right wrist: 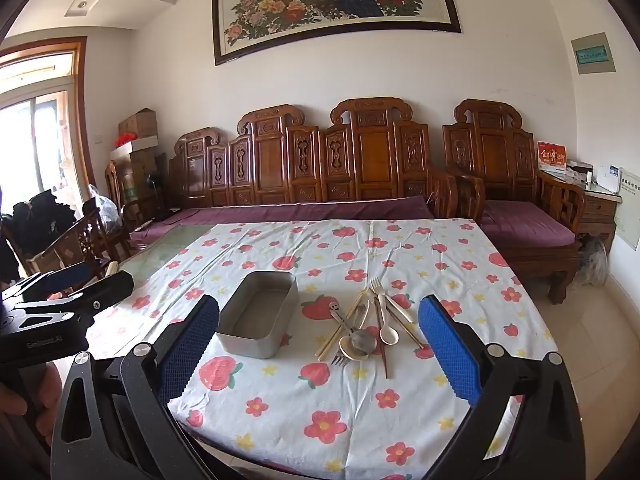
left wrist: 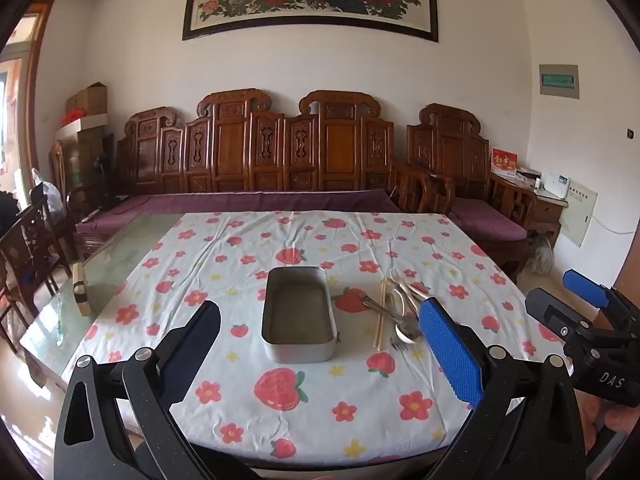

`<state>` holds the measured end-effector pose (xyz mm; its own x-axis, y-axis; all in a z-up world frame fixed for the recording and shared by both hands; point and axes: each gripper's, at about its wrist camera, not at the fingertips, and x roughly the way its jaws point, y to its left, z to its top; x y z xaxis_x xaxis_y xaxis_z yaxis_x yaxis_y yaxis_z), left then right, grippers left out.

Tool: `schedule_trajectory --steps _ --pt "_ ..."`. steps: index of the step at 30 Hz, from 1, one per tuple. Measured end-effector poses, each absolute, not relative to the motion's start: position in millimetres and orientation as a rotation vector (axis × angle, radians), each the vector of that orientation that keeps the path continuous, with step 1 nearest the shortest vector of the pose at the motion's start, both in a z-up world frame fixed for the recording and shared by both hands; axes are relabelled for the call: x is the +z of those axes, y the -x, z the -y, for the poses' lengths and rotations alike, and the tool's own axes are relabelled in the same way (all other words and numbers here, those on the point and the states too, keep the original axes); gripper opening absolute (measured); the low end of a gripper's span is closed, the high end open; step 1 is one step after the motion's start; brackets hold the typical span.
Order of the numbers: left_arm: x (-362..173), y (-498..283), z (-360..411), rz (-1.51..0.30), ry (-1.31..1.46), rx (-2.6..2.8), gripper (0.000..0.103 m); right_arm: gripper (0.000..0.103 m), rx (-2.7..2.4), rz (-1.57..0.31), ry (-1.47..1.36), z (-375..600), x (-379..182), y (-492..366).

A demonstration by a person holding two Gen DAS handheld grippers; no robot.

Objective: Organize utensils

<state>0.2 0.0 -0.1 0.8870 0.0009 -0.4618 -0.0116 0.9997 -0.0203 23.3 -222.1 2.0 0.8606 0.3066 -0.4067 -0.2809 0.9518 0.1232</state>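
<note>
Two pairs of tongs hang over the near edge of the table (left wrist: 120,256), both spread wide and pinching nothing. The left tongs (left wrist: 320,344) frame the metal tin (left wrist: 299,316), which sits open on the floral tablecloth (left wrist: 280,412) with nothing in it. The right tongs (right wrist: 320,344) look down on the same cloth from a little further right, and the pile of utensils (right wrist: 366,328) lies between their blue pads (right wrist: 450,352).

That pile sits just right of the tin, apart from it, all tangled together. Pale chopsticks (left wrist: 380,320) run near to far along its left side. A steel spoon (right wrist: 362,339) lies with its bowl toward the near edge, and a cream spoon (right wrist: 388,334) rests just right of it. One fork (right wrist: 340,358) points its tines at the near edge, while another fork (right wrist: 377,286) points away at the far end of the heap. A darker, thin stick (right wrist: 382,352) crosses toward the near side.

Behind the table stands a carved wooden sofa (left wrist: 280,148) with a purple cushion, and a peacock painting (right wrist: 336,4) hangs on the wall above it.
</note>
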Motion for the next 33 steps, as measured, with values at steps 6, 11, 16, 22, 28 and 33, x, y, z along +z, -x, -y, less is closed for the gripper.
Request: schedule_trajectory --steps 6,11,16,22,28,33 --pt "0.2 0.2 0.4 -0.476 0.023 0.004 0.097 0.1 0.307 -0.436 -0.06 222.4 1.5 -23.8" --pt "0.1 0.0 0.2 -0.476 0.027 0.001 0.097 0.1 0.307 -0.435 -0.056 221.3 0.7 -22.8" --pt "2.7 -2.8 0.5 -0.477 0.027 -0.001 0.097 0.1 0.308 -0.436 -0.055 221.9 1.0 -23.5" --pt "5.3 -1.7 5.4 -0.474 0.026 -0.001 0.097 0.1 0.307 -0.437 -0.056 222.7 1.5 -24.0" --pt "5.6 -2.8 5.1 -0.474 0.027 0.0 0.097 0.1 0.307 -0.436 -0.055 223.2 2.3 -24.1" --pt "4.8 -1.2 5.0 -0.472 0.026 0.001 0.097 0.1 0.308 -0.437 -0.056 223.7 2.7 -24.1"
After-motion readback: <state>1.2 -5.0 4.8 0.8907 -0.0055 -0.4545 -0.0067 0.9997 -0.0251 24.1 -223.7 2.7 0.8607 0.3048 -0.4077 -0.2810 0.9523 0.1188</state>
